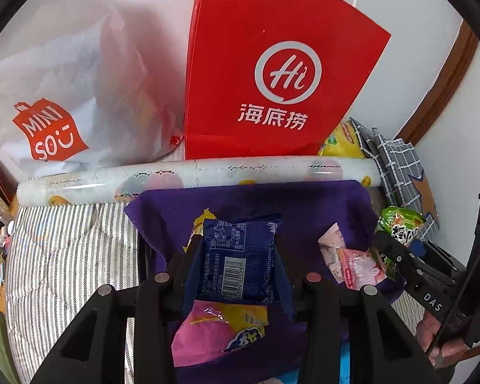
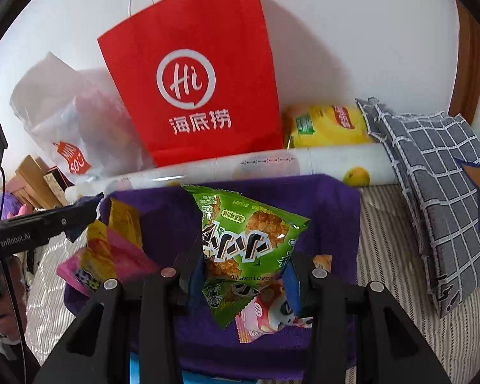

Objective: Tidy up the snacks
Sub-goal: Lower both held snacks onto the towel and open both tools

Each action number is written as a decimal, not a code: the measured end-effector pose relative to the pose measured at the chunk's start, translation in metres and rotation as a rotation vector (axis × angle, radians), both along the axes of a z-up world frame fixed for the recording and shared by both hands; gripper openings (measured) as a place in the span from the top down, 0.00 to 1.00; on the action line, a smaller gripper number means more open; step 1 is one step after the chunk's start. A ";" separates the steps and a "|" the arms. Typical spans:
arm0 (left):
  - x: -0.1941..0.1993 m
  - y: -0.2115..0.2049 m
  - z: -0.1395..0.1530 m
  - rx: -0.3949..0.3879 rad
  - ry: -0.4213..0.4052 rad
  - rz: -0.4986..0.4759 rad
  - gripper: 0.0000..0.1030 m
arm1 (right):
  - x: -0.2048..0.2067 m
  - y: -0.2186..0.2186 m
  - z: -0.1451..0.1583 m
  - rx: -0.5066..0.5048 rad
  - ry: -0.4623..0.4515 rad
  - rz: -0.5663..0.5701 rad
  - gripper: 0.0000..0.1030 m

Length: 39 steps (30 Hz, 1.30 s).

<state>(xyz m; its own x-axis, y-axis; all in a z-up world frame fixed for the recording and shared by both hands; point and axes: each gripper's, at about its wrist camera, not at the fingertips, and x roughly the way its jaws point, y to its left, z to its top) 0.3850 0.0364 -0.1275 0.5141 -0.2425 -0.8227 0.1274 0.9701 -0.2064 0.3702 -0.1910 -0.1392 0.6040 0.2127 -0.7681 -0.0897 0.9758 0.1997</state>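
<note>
My left gripper [image 1: 238, 256] is shut on a dark blue snack packet [image 1: 240, 256] and holds it over a purple fabric bin [image 1: 304, 201]. A pink-and-yellow packet [image 1: 217, 329] lies in the bin below it, and pink packets [image 1: 352, 262] lie to the right. My right gripper [image 2: 243, 265] is shut on a green snack packet [image 2: 249, 240] over the same purple bin [image 2: 329, 211]. The green packet also shows at the right of the left wrist view [image 1: 400, 224]. A pink-and-yellow packet [image 2: 108, 256] and a pink panda packet [image 2: 272, 316] lie in the bin.
A red paper bag [image 2: 192, 73] and a white Miniso plastic bag [image 1: 54, 96] stand against the wall behind a rolled printed sheet [image 1: 208, 172]. A yellow packet [image 2: 326, 124] and a grey checked cloth [image 2: 432, 176] lie at the right. Striped bedding [image 1: 64, 256] surrounds the bin.
</note>
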 end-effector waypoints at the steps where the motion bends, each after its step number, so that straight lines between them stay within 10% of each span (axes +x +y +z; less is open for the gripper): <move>1: 0.000 0.000 0.000 0.001 0.003 0.000 0.61 | 0.000 0.000 0.000 0.002 -0.002 0.001 0.59; 39: 0.003 -0.001 -0.010 0.000 0.072 -0.012 0.59 | -0.009 0.006 0.016 -0.047 -0.052 0.023 0.48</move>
<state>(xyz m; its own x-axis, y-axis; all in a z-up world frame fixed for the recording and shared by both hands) 0.3879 0.0352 -0.1373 0.4504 -0.2488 -0.8574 0.1243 0.9685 -0.2157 0.3617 -0.1845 -0.1235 0.6384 0.1912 -0.7456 -0.1211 0.9816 0.1479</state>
